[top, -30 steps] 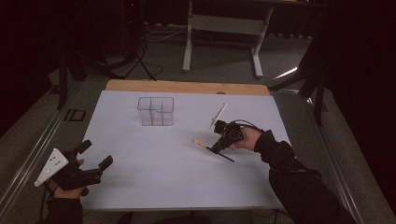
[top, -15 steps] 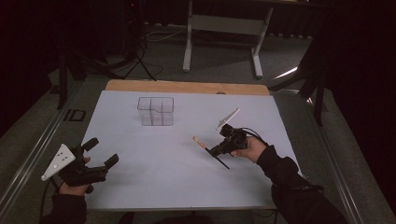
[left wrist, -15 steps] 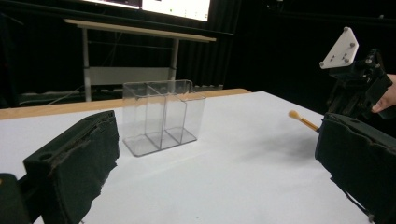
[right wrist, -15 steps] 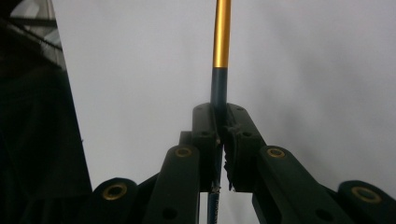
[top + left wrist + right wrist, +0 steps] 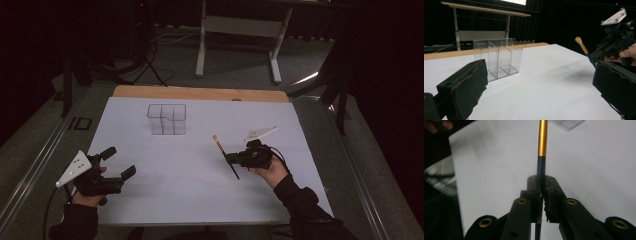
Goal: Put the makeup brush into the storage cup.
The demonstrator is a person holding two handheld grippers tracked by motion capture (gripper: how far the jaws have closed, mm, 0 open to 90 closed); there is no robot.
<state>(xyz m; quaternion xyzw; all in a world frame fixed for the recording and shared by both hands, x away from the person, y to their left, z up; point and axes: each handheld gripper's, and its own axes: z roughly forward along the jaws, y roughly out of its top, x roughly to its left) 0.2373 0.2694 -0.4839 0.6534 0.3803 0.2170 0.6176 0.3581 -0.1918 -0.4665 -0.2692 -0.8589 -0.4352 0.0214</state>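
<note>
The right gripper (image 5: 231, 160) is clamping its jaws on a makeup brush (image 5: 225, 156), holding it tilted above the white table (image 5: 190, 190). The left gripper (image 5: 120, 164) is hovering with jaws wide apart and nothing between them, well apart from the clear organizer (image 5: 167, 119).

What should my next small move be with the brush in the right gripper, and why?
Probably carry the brush toward the clear organizer, bristle end up. The right gripper is shut on its dark handle, and the brush is lifted off the white table, still well short of the box, whose compartments look empty. The left gripper stands open and holds nothing.
</note>
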